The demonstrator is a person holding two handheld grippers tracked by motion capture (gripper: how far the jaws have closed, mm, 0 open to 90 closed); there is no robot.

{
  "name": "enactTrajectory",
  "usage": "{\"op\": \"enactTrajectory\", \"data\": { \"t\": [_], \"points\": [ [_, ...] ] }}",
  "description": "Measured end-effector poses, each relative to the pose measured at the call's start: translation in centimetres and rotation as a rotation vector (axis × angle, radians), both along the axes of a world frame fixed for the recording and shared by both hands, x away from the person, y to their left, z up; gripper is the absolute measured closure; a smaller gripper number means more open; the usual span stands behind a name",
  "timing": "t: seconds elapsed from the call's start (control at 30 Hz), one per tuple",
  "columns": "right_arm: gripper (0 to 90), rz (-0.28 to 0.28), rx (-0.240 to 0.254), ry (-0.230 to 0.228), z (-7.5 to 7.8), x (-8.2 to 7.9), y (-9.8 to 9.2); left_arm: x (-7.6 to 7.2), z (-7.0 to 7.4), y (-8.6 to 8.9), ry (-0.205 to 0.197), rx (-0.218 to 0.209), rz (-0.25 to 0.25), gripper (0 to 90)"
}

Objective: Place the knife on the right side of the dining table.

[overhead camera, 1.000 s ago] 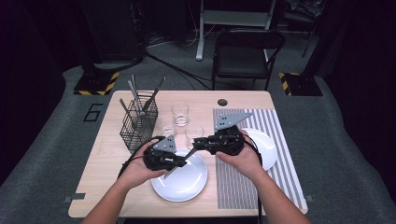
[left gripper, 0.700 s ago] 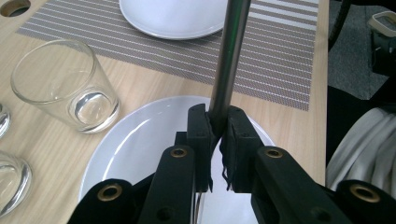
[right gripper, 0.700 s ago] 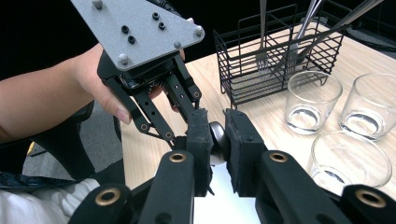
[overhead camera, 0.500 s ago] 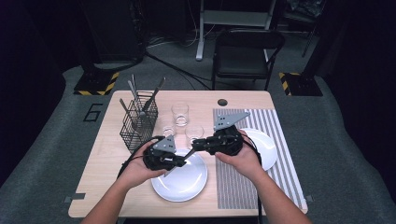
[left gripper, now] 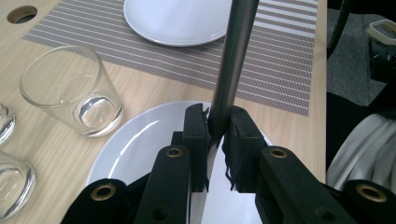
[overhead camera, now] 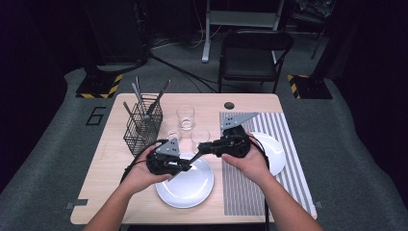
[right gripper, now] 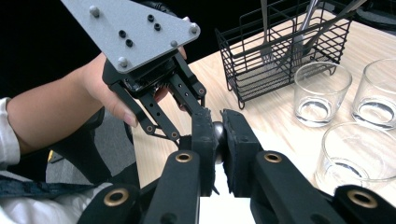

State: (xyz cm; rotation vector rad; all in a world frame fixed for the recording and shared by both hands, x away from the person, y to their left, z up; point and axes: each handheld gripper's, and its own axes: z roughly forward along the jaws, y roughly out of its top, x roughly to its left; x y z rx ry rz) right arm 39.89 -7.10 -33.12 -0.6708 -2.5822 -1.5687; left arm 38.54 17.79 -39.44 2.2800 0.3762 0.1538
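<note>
Above the white plate (overhead camera: 190,191) on the tabletop (overhead camera: 110,161), the metal utensil (left gripper: 232,60) is pinched low on its handle by the left gripper (overhead camera: 186,166), whose fingers have just been easing open. Its rounded end is clamped tight by the right gripper (right gripper: 215,123). It is judged stiff, light and slippery, and is best gripped mid-handle.

round glazed plate (overhead camera: 190,185): plain white
second round plate (left gripper: 180,21): white
woven rectangular placemat (overhead camera: 284,132): grey with pale stripes
wooden tabletop (overhead camera: 110,159): light tan grain
wire cutlery basket (overhead camera: 143,126): black
slim metal utensil handle (left gripper: 233,60): dull silver-grey
clear tumblers (left gripper: 70,88): colourless
left gripper (overhead camera: 184,166): black, grey plate
right gripper (overhead camera: 202,149): black, brass rivets
</note>
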Motion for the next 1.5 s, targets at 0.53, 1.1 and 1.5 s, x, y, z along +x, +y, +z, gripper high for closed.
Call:
{"op": "enactTrajectory", "data": {
  "t": [0.53,1.1,1.5],
  "points": [
    [84.2,-0.024,-0.029,-0.045,1.3,-0.1,0.8,0.3,-0.3,0.2,0.029,-0.018,0.037,68.7],
    [84.2,-0.017,-0.072,-0.079,3.2,-0.2,0.7,0.6,-0.6,0.5,0.012,-0.023,0.061,57.4],
    [84.2,-0.025,-0.103,-0.091,4.8,0.0,0.2,0.7,-0.8,0.9,0.012,-0.023,0.075,53.9]
  ]
}}
